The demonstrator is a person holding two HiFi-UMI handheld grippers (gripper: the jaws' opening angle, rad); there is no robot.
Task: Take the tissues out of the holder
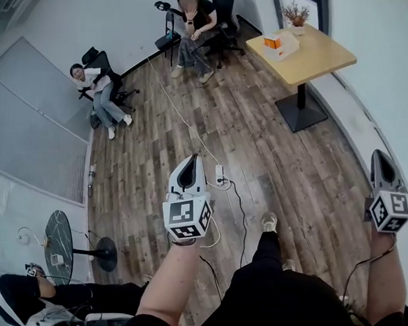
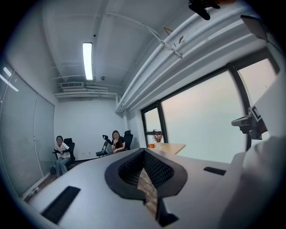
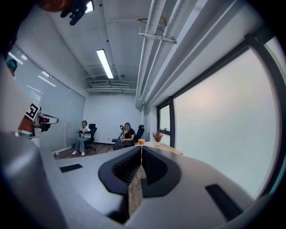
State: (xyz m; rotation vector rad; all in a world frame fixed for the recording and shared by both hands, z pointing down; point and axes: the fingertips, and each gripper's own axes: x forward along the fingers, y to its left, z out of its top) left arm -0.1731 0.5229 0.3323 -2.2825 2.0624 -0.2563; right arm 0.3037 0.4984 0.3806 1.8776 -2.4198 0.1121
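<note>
The tissue holder point(image 1: 272, 41) is a small orange box with white tissue beside it, on the far end of a wooden table point(image 1: 323, 59). It shows tiny and distant in the left gripper view point(image 2: 151, 146) and right gripper view point(image 3: 140, 142). My left gripper point(image 1: 191, 158) is raised over the wood floor, far short of the table, its jaws shut with nothing between them. My right gripper point(image 1: 381, 156) is up at the right edge, also shut and empty. Both point across the room toward the table.
A potted plant point(image 1: 296, 15) stands on the table behind the holder. Two people sit on office chairs at the far wall point(image 1: 101, 89) point(image 1: 192, 32). A power strip point(image 1: 219, 174) with cables lies on the floor ahead. A round black side table point(image 1: 59, 246) stands at the left.
</note>
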